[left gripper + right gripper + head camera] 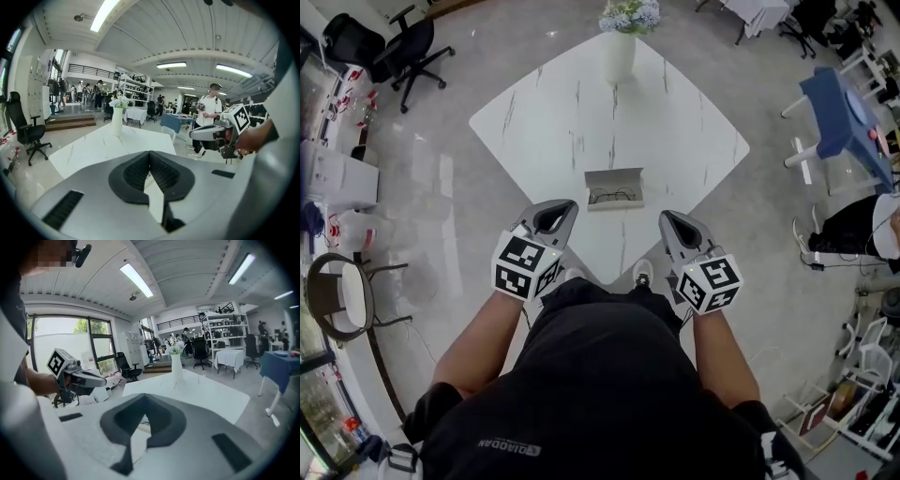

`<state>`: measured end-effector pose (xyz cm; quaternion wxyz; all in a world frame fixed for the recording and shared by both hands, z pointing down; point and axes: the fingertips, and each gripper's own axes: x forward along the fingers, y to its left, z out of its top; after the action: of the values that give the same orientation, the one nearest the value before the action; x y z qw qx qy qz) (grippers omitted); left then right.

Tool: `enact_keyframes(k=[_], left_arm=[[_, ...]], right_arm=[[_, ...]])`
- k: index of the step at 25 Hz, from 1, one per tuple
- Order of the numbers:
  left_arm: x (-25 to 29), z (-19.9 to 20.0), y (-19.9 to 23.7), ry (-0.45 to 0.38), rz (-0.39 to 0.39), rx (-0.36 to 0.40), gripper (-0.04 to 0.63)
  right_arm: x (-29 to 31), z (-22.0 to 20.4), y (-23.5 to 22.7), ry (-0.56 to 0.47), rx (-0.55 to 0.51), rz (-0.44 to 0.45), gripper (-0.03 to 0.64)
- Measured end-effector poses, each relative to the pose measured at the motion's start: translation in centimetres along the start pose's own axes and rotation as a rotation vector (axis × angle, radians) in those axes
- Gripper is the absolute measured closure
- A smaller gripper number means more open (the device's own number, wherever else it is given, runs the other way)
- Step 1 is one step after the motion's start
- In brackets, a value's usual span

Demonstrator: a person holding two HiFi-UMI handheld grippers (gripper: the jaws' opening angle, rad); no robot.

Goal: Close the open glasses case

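The open glasses case (614,187) lies on the white marble table (553,122) near its front corner, lid up, with dark glasses inside. My left gripper (558,212) hovers at the table's near edge, just left of and short of the case, its jaws shut on nothing. My right gripper (671,219) is held level with it to the right of the case, also shut and empty. In the left gripper view the pads (158,169) meet at the tip, and the right gripper (220,133) shows alongside. The right gripper view shows the same closed pads (159,420).
A white vase with flowers (620,47) stands at the table's far corner. Black office chairs (403,47) are off to the back left, a blue table (839,112) to the right, a round stool (342,295) at left. People stand in the room behind.
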<state>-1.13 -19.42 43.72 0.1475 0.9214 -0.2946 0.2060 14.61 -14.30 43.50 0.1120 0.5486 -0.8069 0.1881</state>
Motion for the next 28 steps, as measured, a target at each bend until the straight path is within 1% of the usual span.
enact_keyframes(k=[3,6,11,16,20,28], left_arm=[[0.4,1.2,0.4,-0.029,0.058,-0.027,0.592],[0.6,1.4,-0.1,-0.041,0.096,-0.055,0.592],[1.1,1.8,-1.1,-0.057,0.137,-0.059,0.583],[1.1,1.5,-1.9,-0.051,0.157,-0.054,0.572],[1.1,1.5,-2.2,-0.051,0.163,-0.046,0.568],[0.3,1.0,-1.6,-0.049,0.177,-0.05,0.538]], right_arm=[[0.5,1.6,-0.9,-0.026,-0.028,0.058,0.615],[0.5,2.3,-1.6,-0.027,-0.056,0.099,0.615],[1.0,2.5,-2.8,-0.019,-0.078,0.15,0.611],[1.4,2.6,-2.8,-0.01,-0.106,0.193,0.595],[1.5,2.7,-2.8,-0.005,-0.122,0.206,0.588],[1.8,2.2,-2.4,0.003,-0.12,0.193,0.578]])
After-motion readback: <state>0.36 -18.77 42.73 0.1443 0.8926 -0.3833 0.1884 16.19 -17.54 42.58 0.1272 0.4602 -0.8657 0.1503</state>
